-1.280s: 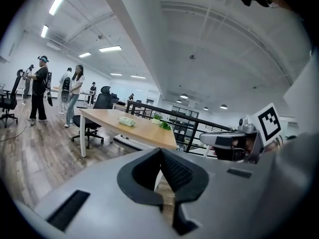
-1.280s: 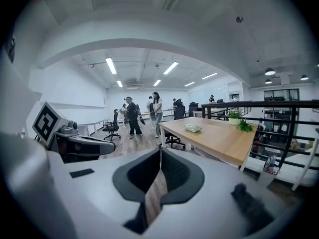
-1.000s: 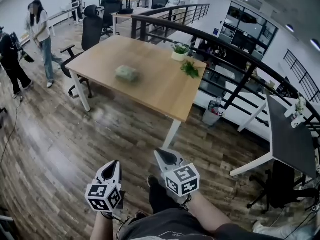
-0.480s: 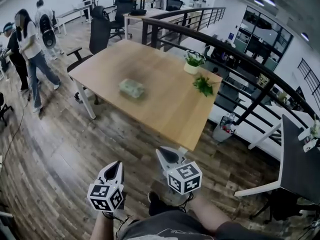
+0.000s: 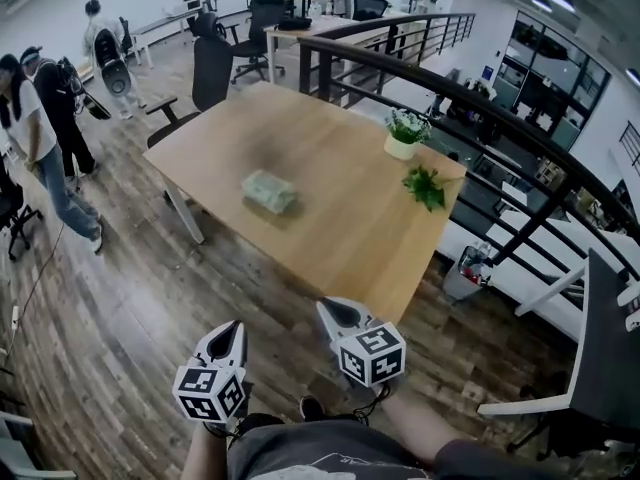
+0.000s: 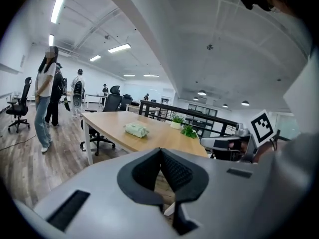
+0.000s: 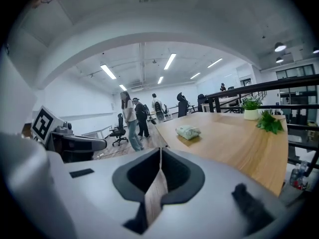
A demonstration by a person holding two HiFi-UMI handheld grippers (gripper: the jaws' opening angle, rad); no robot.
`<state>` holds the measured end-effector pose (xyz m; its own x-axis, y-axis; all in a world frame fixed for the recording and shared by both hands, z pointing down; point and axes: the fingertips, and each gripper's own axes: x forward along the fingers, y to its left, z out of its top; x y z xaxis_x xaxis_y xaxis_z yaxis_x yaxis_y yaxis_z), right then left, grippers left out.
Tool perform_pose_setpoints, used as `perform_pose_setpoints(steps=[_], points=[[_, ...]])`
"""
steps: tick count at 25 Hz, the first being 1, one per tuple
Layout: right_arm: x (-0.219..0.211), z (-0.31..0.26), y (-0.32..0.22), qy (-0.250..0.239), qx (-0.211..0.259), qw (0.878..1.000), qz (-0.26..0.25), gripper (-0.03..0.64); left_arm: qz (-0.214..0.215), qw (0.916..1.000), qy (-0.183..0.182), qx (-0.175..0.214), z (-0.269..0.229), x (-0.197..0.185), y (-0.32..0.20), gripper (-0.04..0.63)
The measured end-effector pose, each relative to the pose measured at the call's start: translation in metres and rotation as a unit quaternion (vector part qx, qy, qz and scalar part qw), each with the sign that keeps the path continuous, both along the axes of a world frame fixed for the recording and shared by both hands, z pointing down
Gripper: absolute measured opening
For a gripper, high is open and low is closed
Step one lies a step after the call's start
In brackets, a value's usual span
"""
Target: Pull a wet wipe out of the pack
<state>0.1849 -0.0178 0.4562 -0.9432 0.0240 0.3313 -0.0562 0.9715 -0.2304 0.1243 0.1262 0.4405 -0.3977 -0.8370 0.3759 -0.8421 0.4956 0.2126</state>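
A pale green wet wipe pack (image 5: 269, 190) lies near the middle of the wooden table (image 5: 340, 228); it also shows as the pack (image 6: 136, 129) in the left gripper view and the pack (image 7: 188, 132) in the right gripper view. Both grippers hang over the floor short of the table's near edge. My left gripper (image 5: 228, 332) is shut with nothing in it. My right gripper (image 5: 333, 311) is shut and empty too, close to the table's near corner. Neither touches the pack.
A white potted plant (image 5: 404, 134) and a loose green sprig (image 5: 427, 186) sit at the table's right side. A black railing (image 5: 470, 118) runs behind the table. Office chairs (image 5: 210, 73) and several people (image 5: 40, 138) stand at the left.
The table and pack have come nearer and lower in the head view as I walk toward them. Both grippers stay shut and side by side.
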Motion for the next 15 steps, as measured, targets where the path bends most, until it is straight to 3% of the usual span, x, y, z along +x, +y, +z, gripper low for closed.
perform_pose_setpoints(steps=[8, 15], points=[[-0.027, 0.008, -0.015, 0.007, -0.014, 1.000, -0.014, 0.026, -0.005, 0.9999, 0.002, -0.011, 0.000, -0.035, -0.023, 0.012], [-0.056, 0.022, -0.048, 0.021, -0.007, 1.000, 0.020, 0.026, 0.023, 0.9997, 0.002, -0.009, 0.012, -0.083, -0.062, 0.012]])
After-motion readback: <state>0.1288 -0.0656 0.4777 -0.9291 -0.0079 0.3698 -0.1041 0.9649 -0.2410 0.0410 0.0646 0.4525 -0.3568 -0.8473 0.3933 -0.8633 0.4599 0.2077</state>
